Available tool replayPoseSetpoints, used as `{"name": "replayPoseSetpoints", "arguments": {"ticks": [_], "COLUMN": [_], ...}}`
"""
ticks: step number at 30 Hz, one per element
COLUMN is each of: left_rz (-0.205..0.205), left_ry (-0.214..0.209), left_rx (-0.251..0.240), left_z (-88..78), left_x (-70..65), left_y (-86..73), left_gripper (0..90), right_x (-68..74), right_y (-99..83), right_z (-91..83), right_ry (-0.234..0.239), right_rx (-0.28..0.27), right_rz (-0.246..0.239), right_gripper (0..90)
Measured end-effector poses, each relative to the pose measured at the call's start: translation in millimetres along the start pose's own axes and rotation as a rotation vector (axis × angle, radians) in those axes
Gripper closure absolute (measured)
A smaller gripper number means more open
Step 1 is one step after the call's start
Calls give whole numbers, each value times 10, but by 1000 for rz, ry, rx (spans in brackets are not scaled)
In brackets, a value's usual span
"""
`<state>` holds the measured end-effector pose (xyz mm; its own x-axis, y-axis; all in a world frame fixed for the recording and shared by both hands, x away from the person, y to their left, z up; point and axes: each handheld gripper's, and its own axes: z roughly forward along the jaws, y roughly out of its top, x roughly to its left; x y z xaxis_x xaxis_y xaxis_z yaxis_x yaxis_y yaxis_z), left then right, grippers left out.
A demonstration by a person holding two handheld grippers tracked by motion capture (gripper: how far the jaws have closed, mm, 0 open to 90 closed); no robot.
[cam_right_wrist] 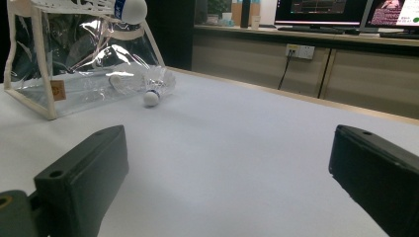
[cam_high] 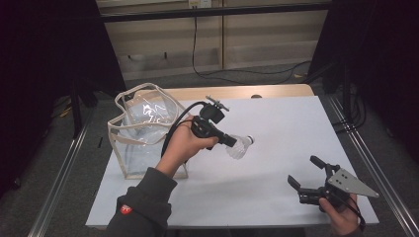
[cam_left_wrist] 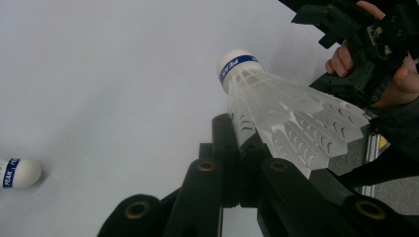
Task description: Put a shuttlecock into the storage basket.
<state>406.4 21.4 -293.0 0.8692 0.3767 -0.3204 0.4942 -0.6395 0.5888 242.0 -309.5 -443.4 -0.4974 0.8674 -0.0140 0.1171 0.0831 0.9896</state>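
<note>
A white plastic shuttlecock [cam_high: 241, 146] with a blue-banded cork hangs above the white table, and my left gripper [cam_high: 231, 141] is shut on its skirt. In the left gripper view the jaws pinch the skirt's edge [cam_left_wrist: 276, 123], with the cork [cam_left_wrist: 236, 65] pointing away. A second shuttlecock [cam_right_wrist: 155, 85] lies on the table next to a clear plastic bag [cam_high: 143, 129] with beige trim. My right gripper [cam_high: 302, 170] rests low at the table's front right, open with nothing between its jaws [cam_right_wrist: 227, 148]. The held shuttlecock's cork [cam_right_wrist: 131, 9] shows high up in the right gripper view.
The bag [cam_right_wrist: 59, 64] stands upright at the table's left side, its mouth open at the top. White sheet [cam_high: 276, 123] covers the table between both grippers. A metal frame rail [cam_high: 375, 168] runs along the right edge. Cables lie on the floor beyond.
</note>
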Motion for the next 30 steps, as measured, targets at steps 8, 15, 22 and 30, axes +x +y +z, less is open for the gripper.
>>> {"name": "replayPoseSetpoints", "arguments": {"ticks": [8,15,22,30], "left_rz": [-20,-28,-53,-66], "left_ry": [9,16,17,19], "left_rx": [-10,-20,-30,-37], "left_z": [-94,-173,-220,-294], "left_x": [36,70,99,137], "left_y": [-7,-11,-11,3], "left_gripper": [900,900,900,900], "right_x": [5,7,6,0], "right_y": [-2,-4,-3,-2], "right_z": [6,9,6,4], "right_ry": [5,5,5,4], "right_rx": [5,7,6,6], "right_rz": [2,4,3,0], "right_gripper": [17,17,17,17]}}
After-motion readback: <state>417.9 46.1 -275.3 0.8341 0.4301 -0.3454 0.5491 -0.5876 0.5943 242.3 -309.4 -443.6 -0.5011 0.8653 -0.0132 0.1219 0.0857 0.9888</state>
